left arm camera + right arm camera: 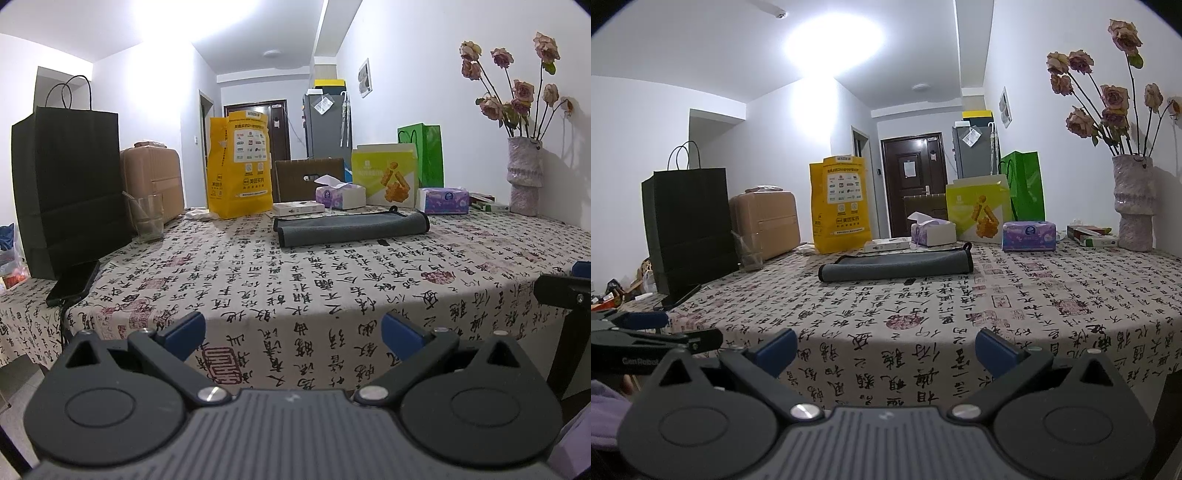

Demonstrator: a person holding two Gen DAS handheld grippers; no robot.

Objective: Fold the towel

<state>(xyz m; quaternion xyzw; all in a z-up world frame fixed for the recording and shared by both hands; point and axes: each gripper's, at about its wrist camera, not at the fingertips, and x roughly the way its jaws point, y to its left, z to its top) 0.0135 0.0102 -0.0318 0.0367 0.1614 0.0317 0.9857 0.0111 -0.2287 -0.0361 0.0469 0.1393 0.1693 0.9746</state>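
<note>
A grey towel (351,228) with dark trim lies folded in a long flat band on the calligraphy-print tablecloth (295,280), far across the table. It also shows in the right wrist view (897,266), with a small loop at its right end. My left gripper (293,334) is open and empty, held at the near table edge, well short of the towel. My right gripper (886,350) is open and empty, also at the near edge. The left gripper shows at the left edge of the right wrist view (646,332).
A black paper bag (70,199), a glass (147,218) and a phone (74,282) stand left. A yellow bag (238,170), tissue packs (443,199), a snack box (386,179), a green bag (424,155) and a vase of dried roses (524,177) line the far side.
</note>
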